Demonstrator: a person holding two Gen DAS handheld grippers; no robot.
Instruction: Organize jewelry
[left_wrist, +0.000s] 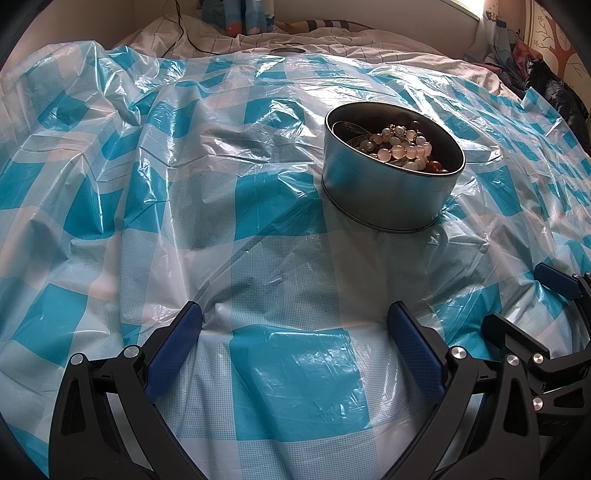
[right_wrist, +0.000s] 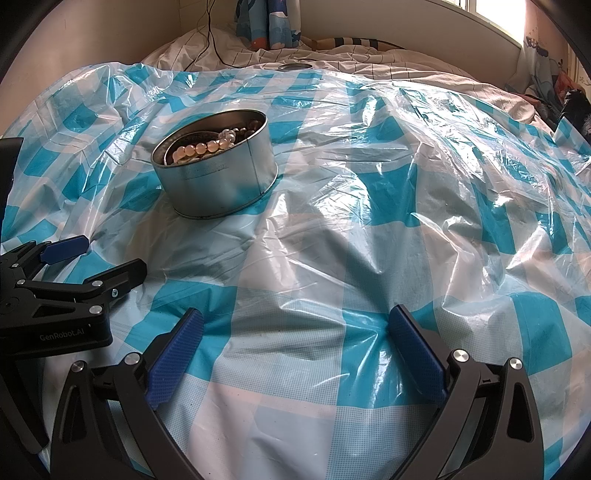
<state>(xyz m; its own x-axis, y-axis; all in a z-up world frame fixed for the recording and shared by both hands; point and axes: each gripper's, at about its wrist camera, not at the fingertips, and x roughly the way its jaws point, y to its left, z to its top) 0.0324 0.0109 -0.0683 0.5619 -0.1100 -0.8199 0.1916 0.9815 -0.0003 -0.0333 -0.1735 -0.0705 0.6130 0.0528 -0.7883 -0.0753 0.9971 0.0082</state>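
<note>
A round metal tin (left_wrist: 388, 192) stands on the blue-and-white checked plastic sheet (left_wrist: 280, 258). It holds a pale pink bead strand (left_wrist: 404, 146), amber beads and darker pieces. My left gripper (left_wrist: 295, 319) is open and empty, low over the sheet, with the tin ahead and to the right. Beside it on the right is my right gripper (left_wrist: 532, 306), also open. In the right wrist view the tin (right_wrist: 225, 184) with its beads (right_wrist: 201, 148) lies ahead to the left. My right gripper (right_wrist: 295, 326) holds nothing, and the left gripper (right_wrist: 99, 260) shows at the left edge.
The crinkled plastic sheet (right_wrist: 406, 206) covers a bed with striped white bedding (right_wrist: 332, 59). A small round grey object (right_wrist: 294, 67) lies at the sheet's far edge. A black cable (right_wrist: 210, 33) runs down the far wall. Dark clothes (left_wrist: 554, 92) are piled at the far right.
</note>
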